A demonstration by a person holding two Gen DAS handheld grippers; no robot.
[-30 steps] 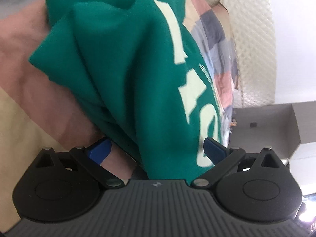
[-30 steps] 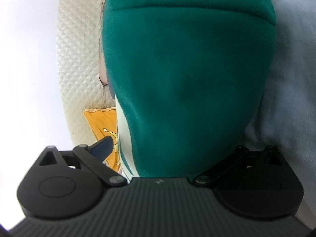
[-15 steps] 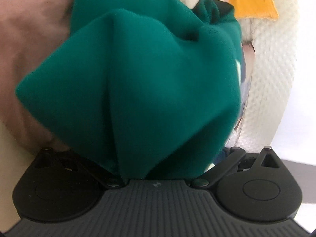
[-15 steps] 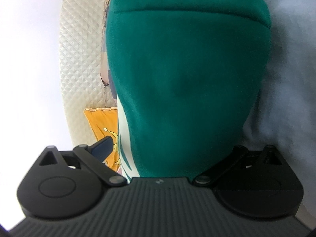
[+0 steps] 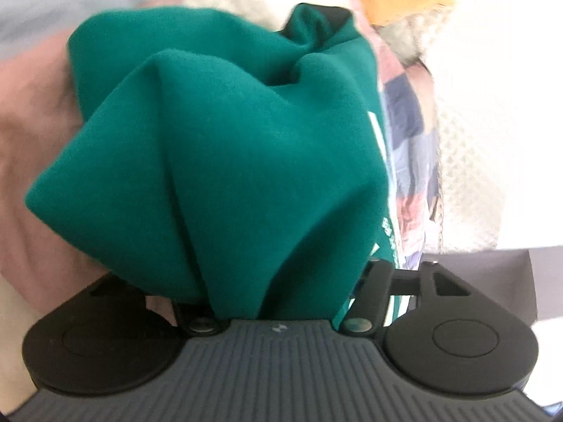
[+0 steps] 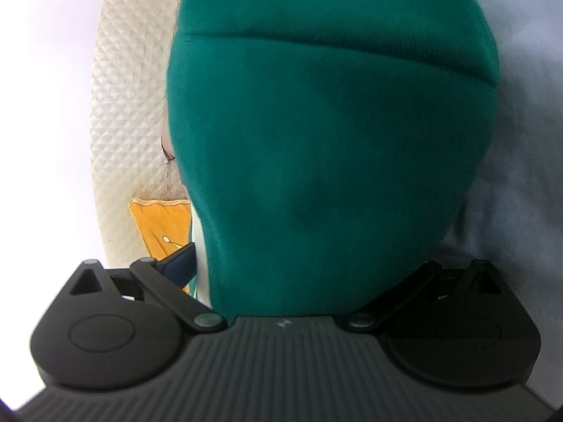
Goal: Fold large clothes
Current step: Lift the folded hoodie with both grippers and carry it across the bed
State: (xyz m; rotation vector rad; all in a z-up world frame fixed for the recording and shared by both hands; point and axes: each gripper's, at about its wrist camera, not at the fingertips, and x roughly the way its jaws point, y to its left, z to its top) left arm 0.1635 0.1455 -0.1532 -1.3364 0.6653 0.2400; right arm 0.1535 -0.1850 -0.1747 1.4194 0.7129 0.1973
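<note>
Bunching soft green garment [image 5: 225, 161] | left claw [image 5: 278, 292] closing | quilted backdrop [image 6: 130, 105]

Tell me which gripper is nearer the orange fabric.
Right. The orange fabric lies just beside one finger of the right gripper. The left gripper, its jaws closing with the green garment between them, sees it far beyond the garment.

Bedding [image 5: 31, 133]: pink and cream bands from 8 to 10 o'clock in the left view. Patchwork cover [image 5: 410, 140] at 3 o'clock. Quilted cream panel [image 6: 130, 112] at 9 o'clock in the right view; orange cushion [image 6: 158, 225] at 8 o'clock below it. Grey-blue sheet [image 6: 527, 140] at 3 o'clock. Wall [image 6: 42, 105]: white, brightly lit.
</note>
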